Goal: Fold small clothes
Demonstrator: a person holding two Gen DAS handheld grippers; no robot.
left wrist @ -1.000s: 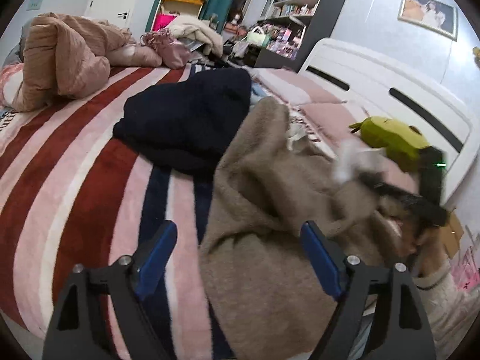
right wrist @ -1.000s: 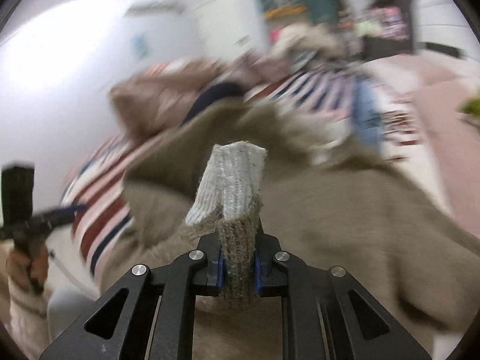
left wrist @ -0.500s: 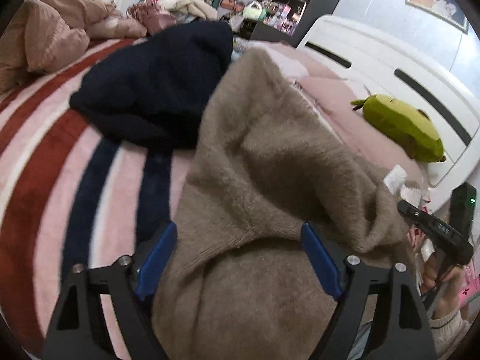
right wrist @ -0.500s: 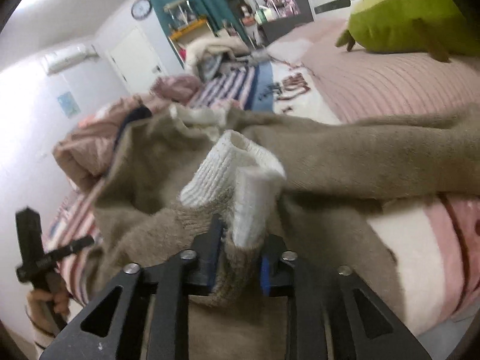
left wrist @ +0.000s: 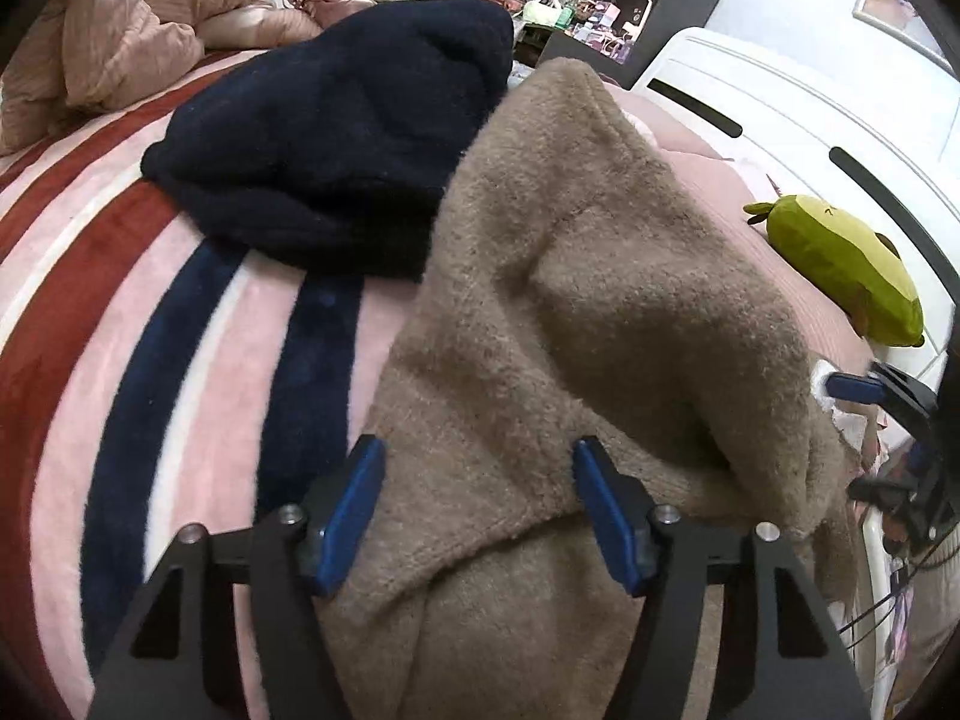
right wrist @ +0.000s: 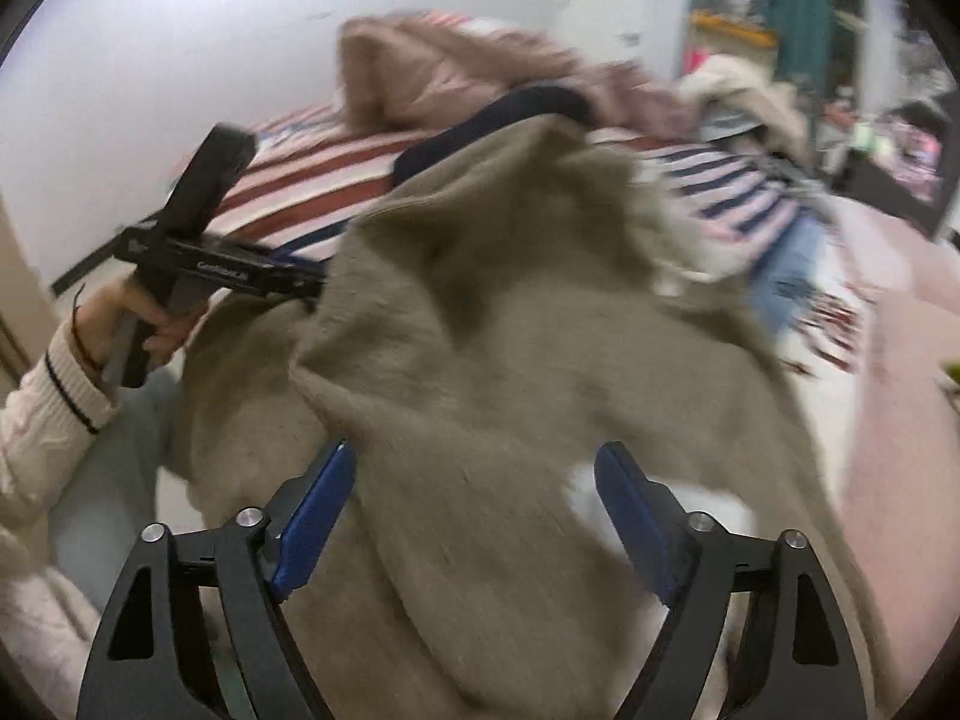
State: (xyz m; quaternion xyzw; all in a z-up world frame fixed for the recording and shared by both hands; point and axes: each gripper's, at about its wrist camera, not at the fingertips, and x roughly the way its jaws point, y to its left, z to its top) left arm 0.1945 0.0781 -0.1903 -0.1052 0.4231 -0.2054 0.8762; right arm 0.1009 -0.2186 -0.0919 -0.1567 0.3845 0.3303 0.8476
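A fuzzy taupe sweater (left wrist: 576, 312) lies bunched on the striped bed blanket (left wrist: 120, 324), one part folded over itself. My left gripper (left wrist: 477, 510) is open just above the sweater's near edge, which lies between its blue pads. My right gripper (right wrist: 474, 516) is open and empty over the same sweater (right wrist: 510, 324); that view is blurred. The left gripper also shows in the right wrist view (right wrist: 300, 282), at the sweater's left side. The right gripper shows in the left wrist view (left wrist: 852, 387), at the sweater's right end.
A navy garment (left wrist: 336, 138) lies on the blanket just beyond the sweater. A pink-brown duvet (left wrist: 120, 36) is heaped at the far left. A green avocado plush (left wrist: 840, 267) sits by the white headboard (left wrist: 810, 114). Shelves stand behind.
My right gripper has opened and let go of the sweater's white-ribbed cuff, then swung to face left. My left gripper has moved closer over the sweater and stayed open.
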